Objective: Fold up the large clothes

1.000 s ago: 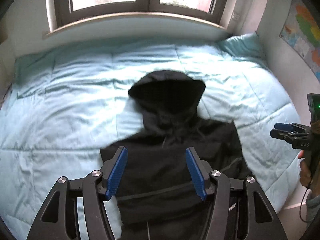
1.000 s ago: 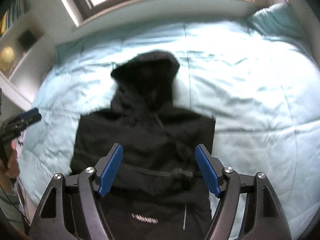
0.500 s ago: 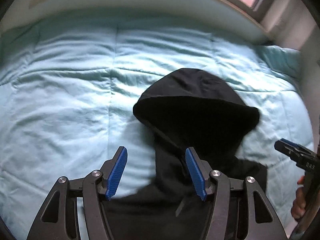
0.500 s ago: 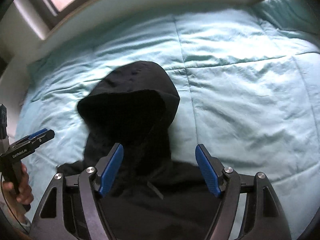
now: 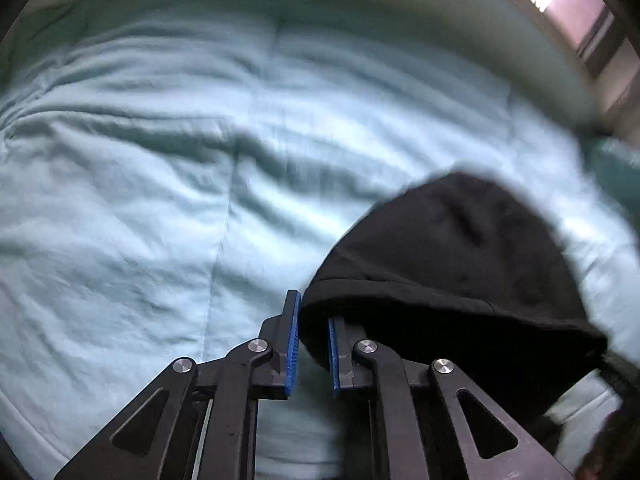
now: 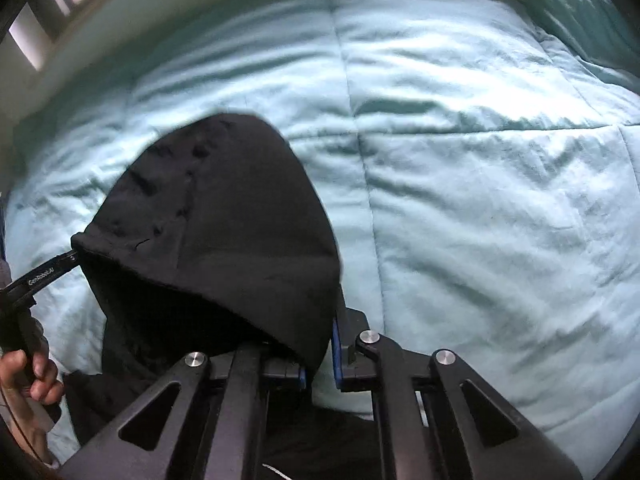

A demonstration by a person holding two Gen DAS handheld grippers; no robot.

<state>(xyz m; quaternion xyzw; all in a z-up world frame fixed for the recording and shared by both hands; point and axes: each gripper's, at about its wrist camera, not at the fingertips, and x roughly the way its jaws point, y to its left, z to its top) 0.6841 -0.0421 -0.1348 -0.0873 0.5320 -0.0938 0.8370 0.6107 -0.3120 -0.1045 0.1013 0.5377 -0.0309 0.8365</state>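
Where hood [image 6: 224,216] lies — quilt [image 6: 480,160], window [image 5: 576,8] beyond

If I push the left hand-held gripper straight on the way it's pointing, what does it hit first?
The black hood: its left rim corner is already pinched in the left hand-held gripper. Beyond that lies the light blue quilt, probably close below, though depth is unclear.

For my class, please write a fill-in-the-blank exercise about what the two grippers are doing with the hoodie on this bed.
1. The hoodie's hood is coloured ____.
2. It lies on a light blue ____.
3. The left gripper and the right gripper each pinch one side of the hood's ____.
4. Both grippers' jaws have just been ____ on the fabric.

Missing words: black; quilt; opening edge; closing
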